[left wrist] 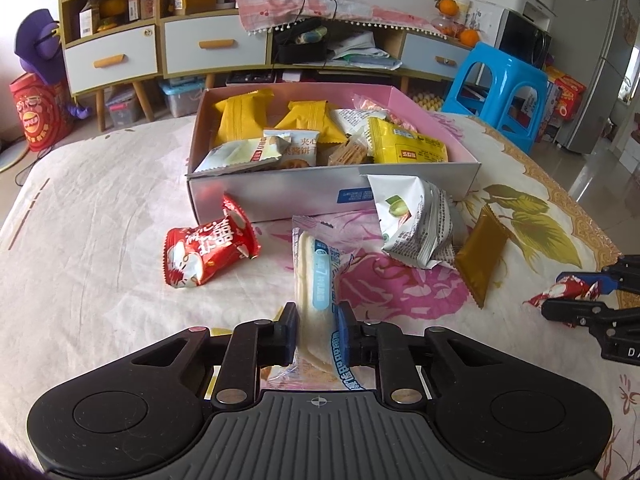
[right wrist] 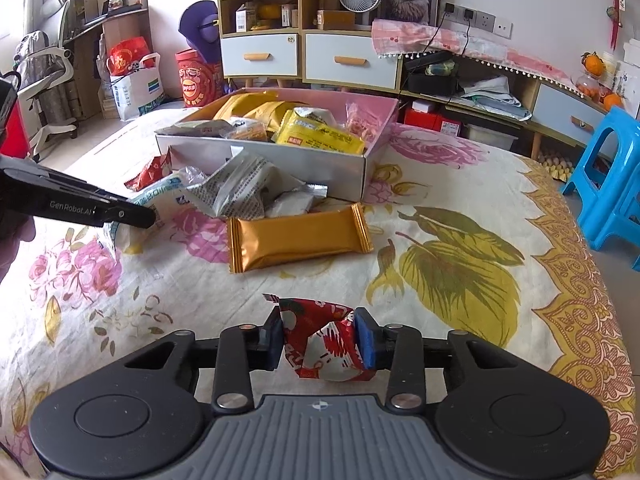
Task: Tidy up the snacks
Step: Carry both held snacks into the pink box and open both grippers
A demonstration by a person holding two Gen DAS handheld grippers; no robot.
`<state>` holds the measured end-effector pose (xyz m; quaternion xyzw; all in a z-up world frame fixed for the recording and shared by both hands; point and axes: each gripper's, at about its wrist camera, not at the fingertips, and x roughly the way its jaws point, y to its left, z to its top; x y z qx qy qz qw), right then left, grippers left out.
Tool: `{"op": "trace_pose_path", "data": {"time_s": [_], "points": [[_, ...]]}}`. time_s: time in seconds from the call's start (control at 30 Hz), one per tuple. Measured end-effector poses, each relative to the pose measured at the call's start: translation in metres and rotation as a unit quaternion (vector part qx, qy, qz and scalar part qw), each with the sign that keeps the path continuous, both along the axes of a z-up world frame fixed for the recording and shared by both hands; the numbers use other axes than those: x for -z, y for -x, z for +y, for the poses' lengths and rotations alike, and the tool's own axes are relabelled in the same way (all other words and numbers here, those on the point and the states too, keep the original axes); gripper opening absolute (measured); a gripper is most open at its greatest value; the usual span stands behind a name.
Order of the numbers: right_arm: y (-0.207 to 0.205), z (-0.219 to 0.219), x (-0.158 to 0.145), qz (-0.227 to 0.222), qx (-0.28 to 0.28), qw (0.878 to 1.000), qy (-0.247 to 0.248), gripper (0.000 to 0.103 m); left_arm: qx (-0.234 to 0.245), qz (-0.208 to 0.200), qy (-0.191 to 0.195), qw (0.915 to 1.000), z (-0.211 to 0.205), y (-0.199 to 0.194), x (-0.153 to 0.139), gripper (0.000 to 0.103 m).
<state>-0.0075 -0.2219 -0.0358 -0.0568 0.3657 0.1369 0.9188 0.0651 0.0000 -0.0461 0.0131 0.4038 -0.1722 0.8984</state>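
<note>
My left gripper (left wrist: pixel 317 330) is shut on a white-and-blue bread packet (left wrist: pixel 316 280) that lies lengthwise on the flowered tablecloth, pads pressing its near end. My right gripper (right wrist: pixel 319 338) is shut on a small red-and-white snack packet (right wrist: pixel 324 344), crumpled between the blue pads; it also shows at the right edge of the left wrist view (left wrist: pixel 560 294). A pink-lined cardboard box (left wrist: pixel 336 196) holding several snack packets stands behind. A red packet (left wrist: pixel 208 252), a white nut packet (left wrist: pixel 416 224) and a gold packet (left wrist: pixel 482 260) lie in front of it.
The gold packet (right wrist: pixel 298 238) lies between my right gripper and the box (right wrist: pixel 320 164). A blue plastic stool (left wrist: pixel 500 92) stands off the table's far right corner. Drawers and shelves (left wrist: pixel 160 48) line the back wall.
</note>
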Motion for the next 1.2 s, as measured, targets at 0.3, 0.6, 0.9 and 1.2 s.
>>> {"op": "trace_pose_path", "data": {"time_s": [0.3,0.6,0.9,1.2], "points": [[-0.003,0.014,-0.014,-0.014,-0.011,1.0,-0.006,0.027,-0.007,0.0,0.005,1.0,0.01,0.003,-0.004,0.016],[-0.008,0.029,-0.023,-0.024,-0.02,0.999,-0.009,0.027,-0.021,-0.005,0.016,0.9996,0.026,0.007,-0.011,0.016],[-0.011,0.043,-0.029,-0.027,-0.027,0.999,-0.009,0.027,-0.03,-0.009,0.028,0.9991,0.038,0.011,-0.018,0.015],[-0.022,0.057,-0.045,-0.038,-0.03,0.999,-0.02,0.027,-0.048,-0.017,0.047,0.9976,0.052,0.011,-0.03,0.015]]}}
